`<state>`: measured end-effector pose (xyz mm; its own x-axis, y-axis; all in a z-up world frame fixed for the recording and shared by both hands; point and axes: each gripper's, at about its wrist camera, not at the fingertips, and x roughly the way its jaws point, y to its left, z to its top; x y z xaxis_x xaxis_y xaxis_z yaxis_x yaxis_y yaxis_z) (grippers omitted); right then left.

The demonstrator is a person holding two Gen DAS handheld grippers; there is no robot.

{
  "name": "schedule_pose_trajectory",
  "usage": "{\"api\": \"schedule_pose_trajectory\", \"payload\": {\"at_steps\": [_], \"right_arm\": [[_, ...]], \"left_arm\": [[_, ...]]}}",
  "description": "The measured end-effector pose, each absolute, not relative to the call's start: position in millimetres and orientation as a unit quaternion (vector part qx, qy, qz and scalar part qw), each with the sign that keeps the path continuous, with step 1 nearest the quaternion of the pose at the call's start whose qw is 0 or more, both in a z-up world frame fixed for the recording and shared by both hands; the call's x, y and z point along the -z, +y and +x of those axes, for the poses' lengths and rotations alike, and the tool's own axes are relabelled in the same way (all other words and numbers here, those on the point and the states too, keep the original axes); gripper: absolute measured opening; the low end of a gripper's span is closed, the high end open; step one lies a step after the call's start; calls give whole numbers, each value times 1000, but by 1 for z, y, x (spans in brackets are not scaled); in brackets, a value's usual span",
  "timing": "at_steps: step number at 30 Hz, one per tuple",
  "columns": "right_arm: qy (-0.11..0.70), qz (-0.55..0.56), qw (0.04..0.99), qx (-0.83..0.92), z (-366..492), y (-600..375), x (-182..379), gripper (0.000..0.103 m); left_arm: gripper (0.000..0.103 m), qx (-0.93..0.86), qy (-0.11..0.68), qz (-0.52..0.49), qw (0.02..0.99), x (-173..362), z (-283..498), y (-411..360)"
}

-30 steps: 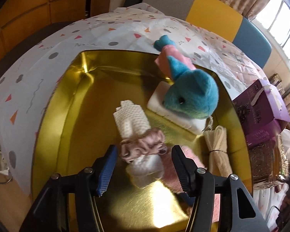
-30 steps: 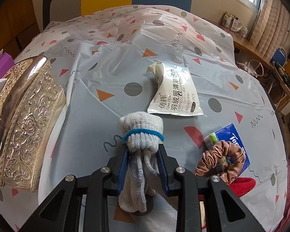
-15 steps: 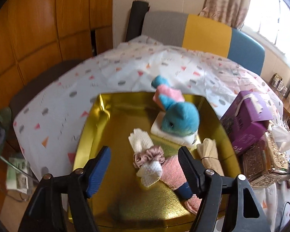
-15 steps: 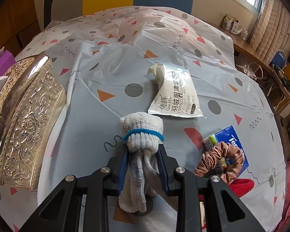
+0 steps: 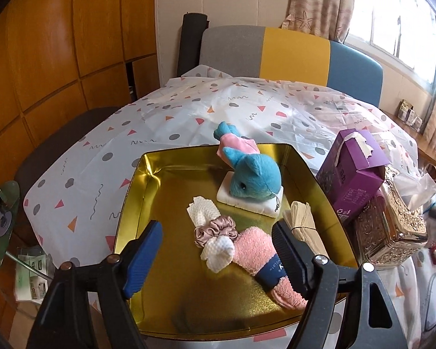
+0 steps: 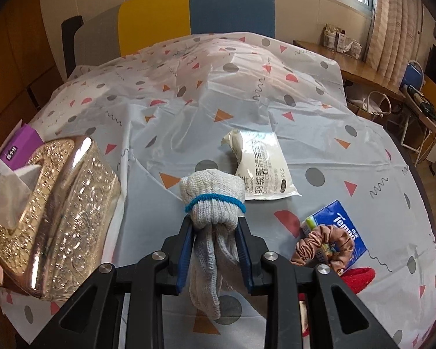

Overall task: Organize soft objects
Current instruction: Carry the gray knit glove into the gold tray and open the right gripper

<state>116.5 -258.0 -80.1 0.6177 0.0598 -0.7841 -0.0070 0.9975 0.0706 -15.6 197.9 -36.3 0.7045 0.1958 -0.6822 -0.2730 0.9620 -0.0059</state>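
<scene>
In the left wrist view a gold tray (image 5: 136, 186) holds a blue plush (image 5: 254, 181) on a white pad, a white cloth rolled in a pink scrunchie (image 5: 215, 229), a pink rolled towel (image 5: 258, 258) and a beige bundle (image 5: 303, 228). My left gripper (image 5: 218, 250) hangs above them, its jaws opening, touching nothing. In the right wrist view my right gripper (image 6: 215, 229) is shut on a grey knitted glove bundle (image 6: 212, 195) with a blue band, lifted off the tablecloth. A brown scrunchie (image 6: 322, 245) lies on a blue tissue pack (image 6: 341, 225), near a white wipes packet (image 6: 261, 168).
A purple tissue box (image 5: 353, 174) and an ornate silver tissue box (image 6: 58, 212) stand between the tray and the loose items. A red object (image 6: 357, 280) lies at the table's near right edge. Chairs stand behind the patterned tablecloth (image 6: 189, 101).
My left gripper has let go of the white cloth roll, opened wider and pulled up and back from the tray. My right gripper has lifted the glove bundle slightly.
</scene>
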Motion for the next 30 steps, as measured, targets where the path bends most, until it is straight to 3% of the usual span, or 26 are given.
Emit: {"api": "schedule_pose_trajectory", "payload": {"at_steps": [9, 17, 22, 30], "right_arm": [[337, 18, 939, -65, 95, -218, -19, 28], [280, -35, 931, -232, 50, -101, -82, 28], [312, -68, 887, -333, 36, -11, -61, 28], [438, -120, 819, -349, 68, 89, 45, 28]], "left_arm": [[78, -125, 362, -63, 922, 39, -18, 202], [78, -137, 356, -82, 921, 40, -23, 219], [78, -152, 352, -88, 920, 40, -28, 231], [78, -166, 350, -98, 917, 42, -38, 245]]}}
